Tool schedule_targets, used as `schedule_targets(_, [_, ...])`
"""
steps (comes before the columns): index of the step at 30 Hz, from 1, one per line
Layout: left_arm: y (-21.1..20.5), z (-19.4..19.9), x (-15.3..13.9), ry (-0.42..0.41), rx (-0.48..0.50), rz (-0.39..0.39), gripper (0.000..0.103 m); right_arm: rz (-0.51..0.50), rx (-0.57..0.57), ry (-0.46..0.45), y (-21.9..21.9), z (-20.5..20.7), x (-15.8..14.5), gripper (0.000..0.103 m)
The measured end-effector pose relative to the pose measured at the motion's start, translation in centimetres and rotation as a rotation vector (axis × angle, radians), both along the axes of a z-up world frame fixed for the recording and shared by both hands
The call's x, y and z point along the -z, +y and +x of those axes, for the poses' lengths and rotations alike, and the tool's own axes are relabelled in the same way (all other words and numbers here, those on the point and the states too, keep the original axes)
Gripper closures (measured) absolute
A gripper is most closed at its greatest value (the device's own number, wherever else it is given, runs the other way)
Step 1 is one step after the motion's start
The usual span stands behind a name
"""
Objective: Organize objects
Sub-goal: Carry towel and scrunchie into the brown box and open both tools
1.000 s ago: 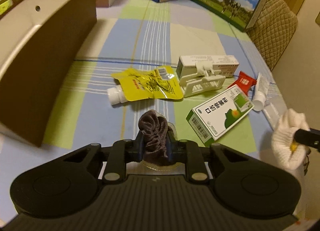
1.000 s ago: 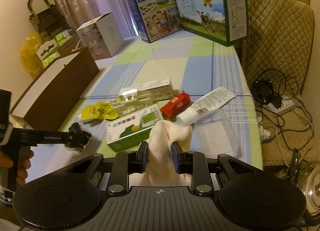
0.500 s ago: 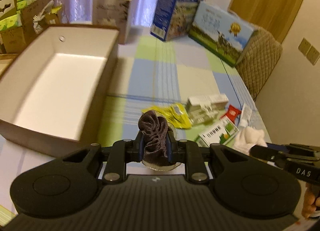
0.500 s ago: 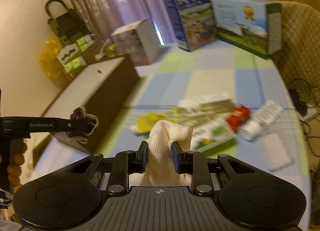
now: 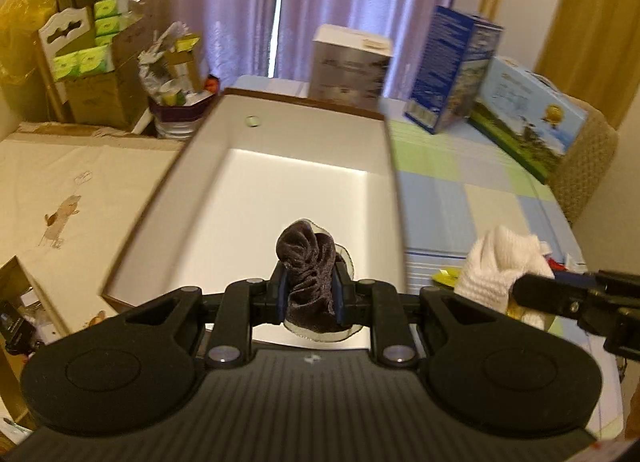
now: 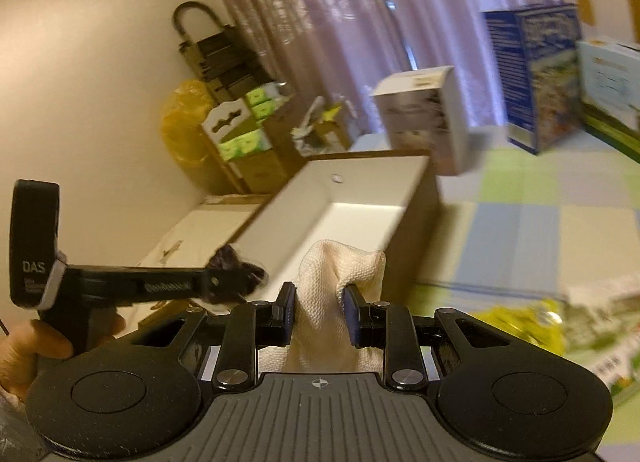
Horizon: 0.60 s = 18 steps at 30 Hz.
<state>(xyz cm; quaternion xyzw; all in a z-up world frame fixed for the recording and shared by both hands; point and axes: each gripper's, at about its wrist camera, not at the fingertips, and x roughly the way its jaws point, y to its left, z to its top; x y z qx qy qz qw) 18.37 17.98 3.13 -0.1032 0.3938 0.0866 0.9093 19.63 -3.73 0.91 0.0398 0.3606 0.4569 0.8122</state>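
My left gripper [image 5: 309, 294] is shut on a dark brown scrunchie [image 5: 307, 262] and hangs over the near end of a brown box with a white inside [image 5: 280, 166]. My right gripper [image 6: 318, 314] is shut on a bunched white cloth [image 6: 336, 282], a little to the right of the box [image 6: 352, 190]. In the left wrist view the white cloth [image 5: 500, 258] and the right gripper show at the right edge. In the right wrist view the left gripper [image 6: 236, 280] with the scrunchie [image 6: 234, 266] reaches in from the left, held by a hand [image 6: 36, 346].
On the checked tablecloth [image 5: 460, 190] stand a grey carton [image 5: 348, 66], a blue milk carton [image 5: 452, 70] and a green-and-blue one [image 5: 528, 118] at the back. A yellow pouch [image 6: 520, 318] and small packets lie blurred at the right. Cardboard boxes and bags crowd the left wall.
Both grippers have swung left and risen, away from the loose packets and toward the brown box. The box's white inside now lies under the left gripper. Each grip is unchanged.
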Motion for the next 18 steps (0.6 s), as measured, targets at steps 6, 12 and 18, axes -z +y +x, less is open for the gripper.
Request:
schedule_targets(6, [3.8, 1.4, 1.6, 0.047, -0.01, 0.019, 0.084, -0.045, -0.027, -0.01, 6.1, 0.4, 1.0, 0.08])
schedule_targets(12, [6.0, 3.0, 3.9, 0.112, 0.007, 0.001, 0.084, -0.113, -0.012, 0.006, 9.2, 1.0, 2.8, 0.08])
schedule_targets(18, [6.8, 4.3, 5.8, 0.156, 0.046, -0.011, 0.077, -0.165, 0.011, 0.025, 10.4, 1.8, 4.3, 0.08])
